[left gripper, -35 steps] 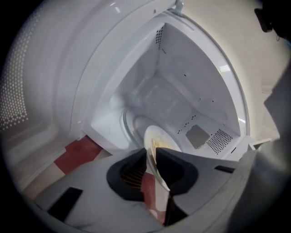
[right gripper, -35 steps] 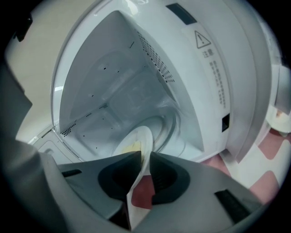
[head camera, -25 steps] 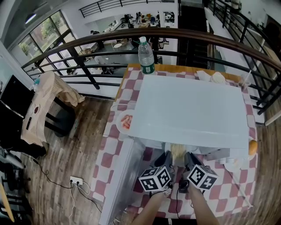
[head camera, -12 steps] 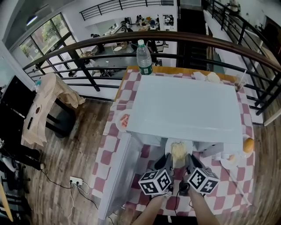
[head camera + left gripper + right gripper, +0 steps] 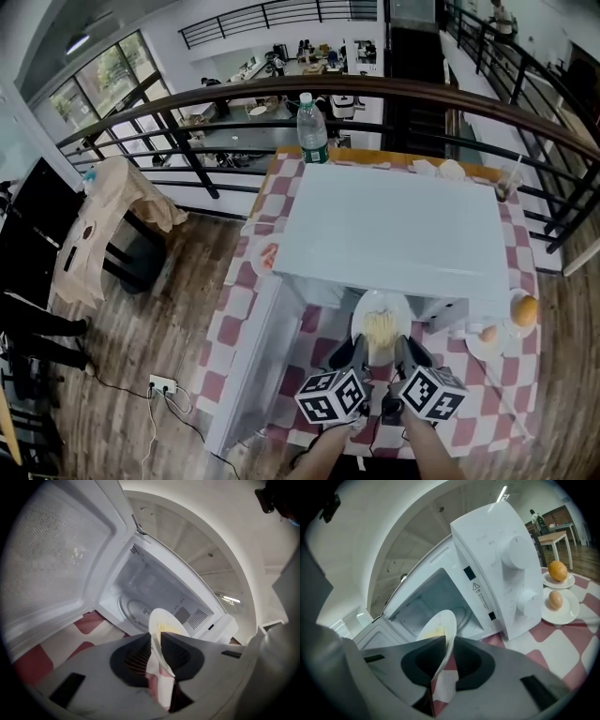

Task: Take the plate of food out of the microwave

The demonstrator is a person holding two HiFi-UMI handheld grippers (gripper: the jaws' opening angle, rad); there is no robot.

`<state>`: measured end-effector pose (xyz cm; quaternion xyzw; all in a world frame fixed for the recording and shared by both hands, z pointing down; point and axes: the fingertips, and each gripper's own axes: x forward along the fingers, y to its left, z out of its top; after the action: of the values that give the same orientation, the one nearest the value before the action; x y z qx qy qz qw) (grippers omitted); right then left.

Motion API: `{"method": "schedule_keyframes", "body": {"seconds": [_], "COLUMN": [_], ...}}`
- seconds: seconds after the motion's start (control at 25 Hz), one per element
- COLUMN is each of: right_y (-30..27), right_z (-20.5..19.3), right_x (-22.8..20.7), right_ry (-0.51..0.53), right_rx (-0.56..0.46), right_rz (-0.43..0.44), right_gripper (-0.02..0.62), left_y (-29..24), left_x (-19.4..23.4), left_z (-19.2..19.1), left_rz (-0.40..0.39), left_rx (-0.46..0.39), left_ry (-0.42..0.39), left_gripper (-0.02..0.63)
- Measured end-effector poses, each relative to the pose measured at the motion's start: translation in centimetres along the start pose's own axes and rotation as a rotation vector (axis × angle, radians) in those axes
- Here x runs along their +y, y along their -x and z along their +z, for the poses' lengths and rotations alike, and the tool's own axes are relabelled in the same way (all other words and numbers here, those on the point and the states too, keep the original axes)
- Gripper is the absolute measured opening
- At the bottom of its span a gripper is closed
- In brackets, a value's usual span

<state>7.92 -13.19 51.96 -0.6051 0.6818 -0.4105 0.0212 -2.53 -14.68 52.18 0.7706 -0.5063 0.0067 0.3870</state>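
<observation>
Left hand-held gripper (image 5: pixel 354 349) clamps plate (image 5: pixel 381 314) rim at 7 o'clock; right hand-held gripper (image 5: pixel 406 349) clamps it at 5. Plate sits just outside microwave (image 5: pixel 394 225) mouth. Risk: uneven lift tilts plate, food slides off; thin rim could slip.

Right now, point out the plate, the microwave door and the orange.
plate (image 5: pixel 380 300), head view, bare far rim.
microwave door (image 5: pixel 51 559), left gripper view, inner mesh panel.
orange (image 5: pixel 558 570), right gripper view, its middle.
</observation>
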Motion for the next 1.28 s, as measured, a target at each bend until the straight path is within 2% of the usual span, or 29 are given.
{"method": "schedule_keyframes", "body": {"seconds": [0.32,1.28], "right_y": [1.3,1.4], "right_z": [0.1,-0.5], "right_x": [0.1,-1.0], "right_ry": [0.010,-0.035], "right_rx": [-0.008,0.015], "right_rz": [0.003,-0.017], "right_gripper": [0.049,0.049], "left_y": [1.2,0.7], "left_x": [-0.5,-1.1], "left_z": [-0.7,-1.2], "left_rz": [0.009,0.009], "left_rx": [-0.001,0.020], "left_ry": [0.021,0.004], "left_gripper": [0.074,0.072]}}
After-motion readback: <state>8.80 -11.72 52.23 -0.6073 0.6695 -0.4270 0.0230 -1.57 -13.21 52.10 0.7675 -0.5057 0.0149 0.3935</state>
